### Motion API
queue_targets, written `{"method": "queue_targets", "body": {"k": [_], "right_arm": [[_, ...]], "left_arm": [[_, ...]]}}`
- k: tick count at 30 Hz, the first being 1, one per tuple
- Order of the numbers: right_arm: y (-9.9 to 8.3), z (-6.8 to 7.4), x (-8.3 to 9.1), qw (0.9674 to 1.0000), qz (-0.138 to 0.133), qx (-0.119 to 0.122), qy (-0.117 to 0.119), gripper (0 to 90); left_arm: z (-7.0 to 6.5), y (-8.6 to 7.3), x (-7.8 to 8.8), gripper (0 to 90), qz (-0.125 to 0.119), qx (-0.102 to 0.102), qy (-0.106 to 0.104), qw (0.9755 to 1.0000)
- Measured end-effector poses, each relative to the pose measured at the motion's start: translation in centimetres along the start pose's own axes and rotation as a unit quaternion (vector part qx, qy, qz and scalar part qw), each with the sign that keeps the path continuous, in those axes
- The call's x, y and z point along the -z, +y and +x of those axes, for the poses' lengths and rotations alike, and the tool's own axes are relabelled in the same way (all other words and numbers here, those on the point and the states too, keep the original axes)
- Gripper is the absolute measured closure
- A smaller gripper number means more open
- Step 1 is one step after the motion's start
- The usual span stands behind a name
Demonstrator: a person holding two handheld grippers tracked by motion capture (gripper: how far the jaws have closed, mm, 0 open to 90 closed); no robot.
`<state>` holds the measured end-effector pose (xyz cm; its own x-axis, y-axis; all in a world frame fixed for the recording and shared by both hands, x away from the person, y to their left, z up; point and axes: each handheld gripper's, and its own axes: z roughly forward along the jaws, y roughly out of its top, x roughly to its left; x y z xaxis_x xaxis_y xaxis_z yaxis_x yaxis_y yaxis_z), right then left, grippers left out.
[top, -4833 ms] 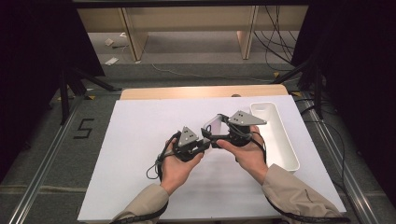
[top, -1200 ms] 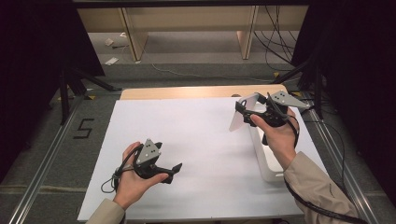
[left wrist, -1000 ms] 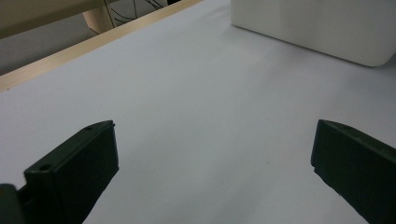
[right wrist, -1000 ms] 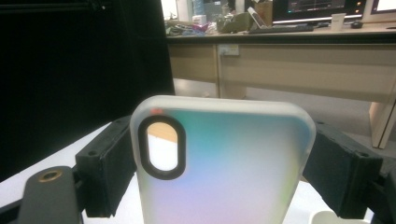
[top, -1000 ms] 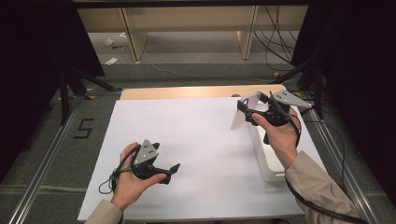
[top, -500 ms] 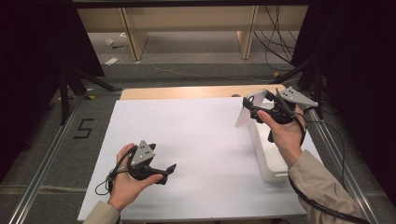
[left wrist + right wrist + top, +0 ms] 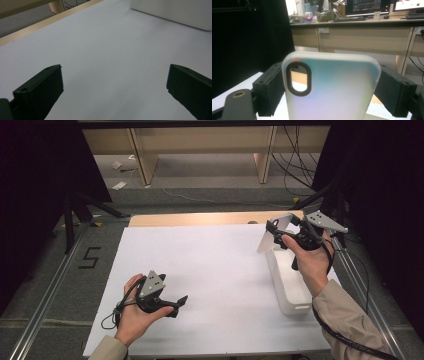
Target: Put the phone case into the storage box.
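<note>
Right gripper view: right gripper (image 7: pixel 329 92) clamps the phone case (image 7: pixel 332 92) upright between its jaws

Phone case (image 7: pixel 272 234) between right gripper's (image 7: pixel 274 231) jaws, above far end of tray (image 7: pixel 291 292) at table's (image 7: pixel 210 270) right edge. Left gripper (image 7: pixel 179 302) near front left, well apart.

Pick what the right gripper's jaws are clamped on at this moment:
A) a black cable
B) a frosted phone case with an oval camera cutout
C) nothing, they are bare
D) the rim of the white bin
B: in the right gripper view the phone case sits between the two black jaws of the right gripper, which press on its sides, above the white bin.
</note>
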<state>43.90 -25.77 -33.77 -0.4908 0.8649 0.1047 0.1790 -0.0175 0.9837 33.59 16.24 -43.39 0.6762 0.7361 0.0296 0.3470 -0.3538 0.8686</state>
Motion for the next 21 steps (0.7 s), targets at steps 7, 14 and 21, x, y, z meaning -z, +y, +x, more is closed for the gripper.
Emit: {"method": "queue_targets", "body": {"k": [7,14,21], "right_arm": [[0.2,-0.4,0.2,1.0000,-0.001,0.000,-0.006,17.9],[0.3,-0.8,0.4,0.9999,-0.005,-0.002,-0.014,17.9],[0.4,-1.2,0.5,0.9998,-0.004,-0.002,-0.022,17.9]], "left_arm": [[0.0,0.0,-0.1,0.0,0.000,0.001,-0.001,1.0000],[0.0,0.0,-0.1,0.0,-0.001,0.001,-0.001,1.0000],[0.0,-0.1,-0.1,0.1,0.000,0.001,-0.001,1.0000]]}}
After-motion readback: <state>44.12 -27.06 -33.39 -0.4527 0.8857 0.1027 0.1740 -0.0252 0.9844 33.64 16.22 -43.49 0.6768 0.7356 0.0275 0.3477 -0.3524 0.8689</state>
